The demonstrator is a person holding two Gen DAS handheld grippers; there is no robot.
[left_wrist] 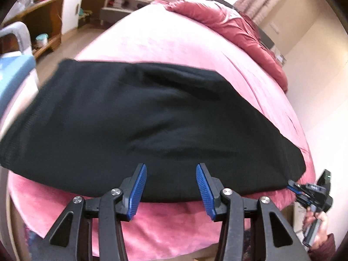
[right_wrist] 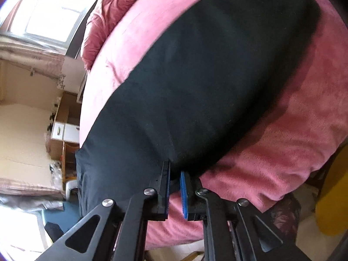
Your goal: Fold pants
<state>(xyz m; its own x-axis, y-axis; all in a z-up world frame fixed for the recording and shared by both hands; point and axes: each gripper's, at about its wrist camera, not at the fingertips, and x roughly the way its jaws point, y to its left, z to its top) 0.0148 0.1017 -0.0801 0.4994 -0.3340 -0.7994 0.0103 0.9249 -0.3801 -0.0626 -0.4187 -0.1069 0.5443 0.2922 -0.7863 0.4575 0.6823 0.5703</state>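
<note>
Here my left gripper [left_wrist: 171, 169] hangs spread while my right gripper [right_wrist: 174, 171] pinches the hem of soft, limp pants [left_wrist: 141, 117], best grabbed at corners.

Each of the 2 views looked steeply down along its own claw, close above the black pants [left_wrist: 152, 117] on the pink bed [left_wrist: 165, 228]. The left view faced across them; the right view [right_wrist: 217, 82] ran along them. Both shared pants and bed.
</note>
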